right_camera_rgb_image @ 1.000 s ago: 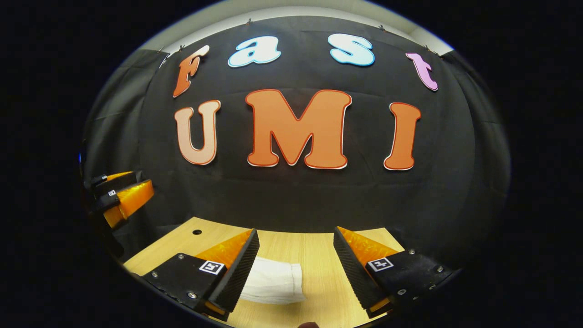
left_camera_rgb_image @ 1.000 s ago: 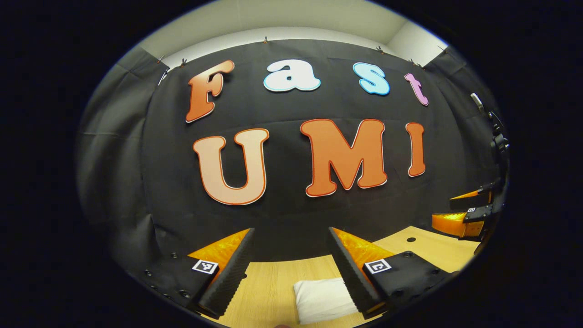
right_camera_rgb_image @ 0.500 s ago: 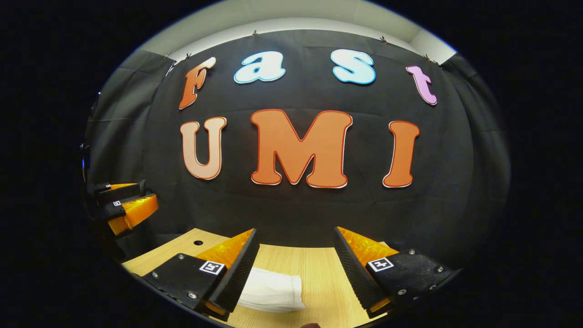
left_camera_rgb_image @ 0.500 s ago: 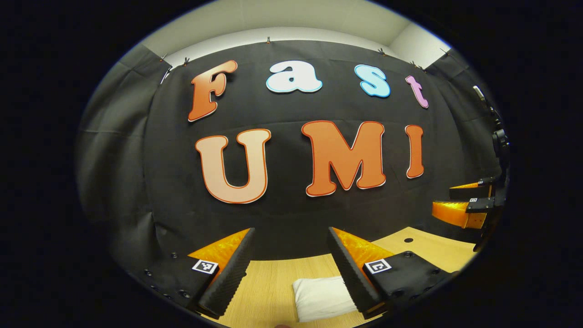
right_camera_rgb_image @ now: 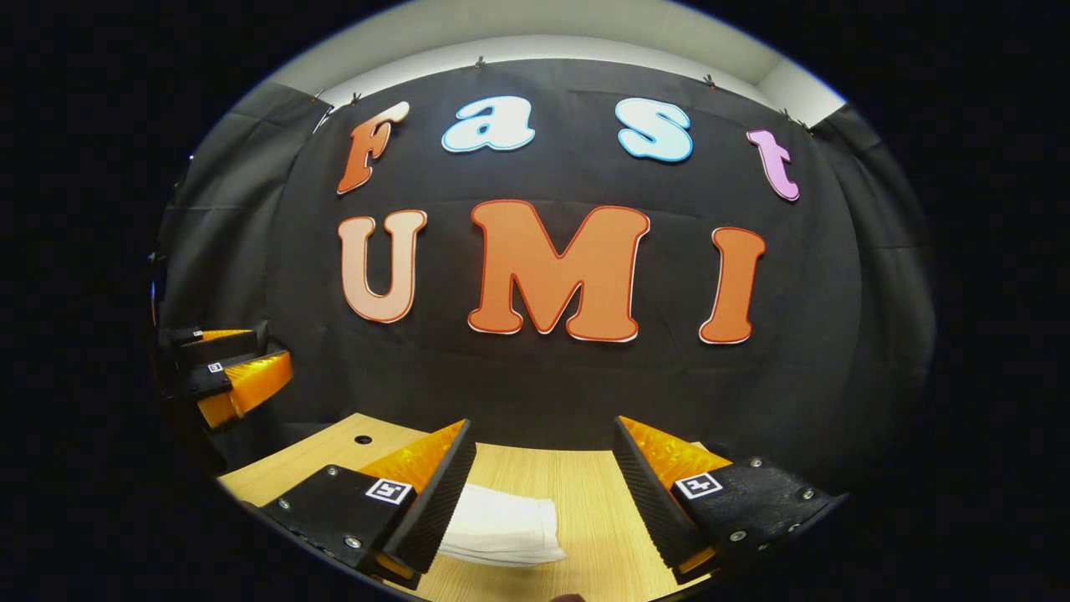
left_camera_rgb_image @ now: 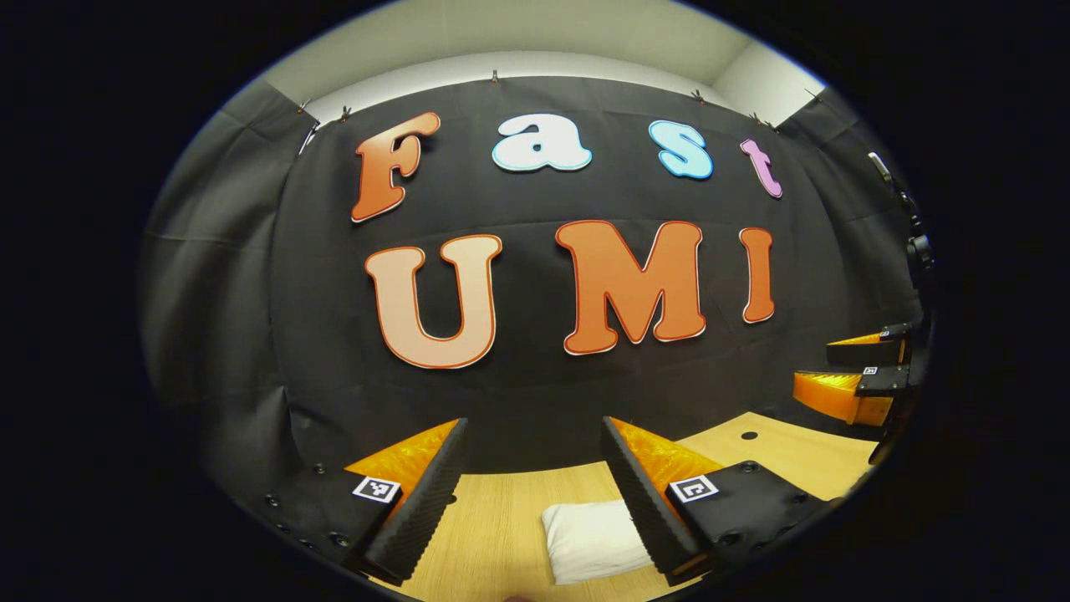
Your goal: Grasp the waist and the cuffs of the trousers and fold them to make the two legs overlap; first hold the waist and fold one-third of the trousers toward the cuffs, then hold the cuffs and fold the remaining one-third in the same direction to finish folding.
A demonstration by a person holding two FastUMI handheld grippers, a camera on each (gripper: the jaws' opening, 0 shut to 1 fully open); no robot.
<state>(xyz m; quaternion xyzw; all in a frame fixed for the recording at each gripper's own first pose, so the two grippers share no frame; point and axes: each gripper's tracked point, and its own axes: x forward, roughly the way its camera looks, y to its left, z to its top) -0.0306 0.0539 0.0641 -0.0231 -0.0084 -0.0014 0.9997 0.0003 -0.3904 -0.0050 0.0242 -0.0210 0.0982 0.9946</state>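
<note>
White trousers (left_camera_rgb_image: 592, 541) folded — wooden table (left_camera_rgb_image: 501, 527).

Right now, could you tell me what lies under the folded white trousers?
The folded white trousers rest directly on the light wooden table, whose bare grain shows around them. Whatever sits beneath or inside the folds is covered; part is hidden behind the right gripper.

You see black cloth wall (left_camera_rgb_image: 535, 401) clipped along its top, pale ceiling (left_camera_rgb_image: 543, 29) above, light wood table (right_camera_rgb_image: 577, 493) with a hole.

Folded trousers (left_camera_rgb_image: 593, 539) on table (left_camera_rgb_image: 501, 518), btwn left claw (left_camera_rgb_image: 535, 493) & right claw (right_camera_rgb_image: 543, 497).
</note>
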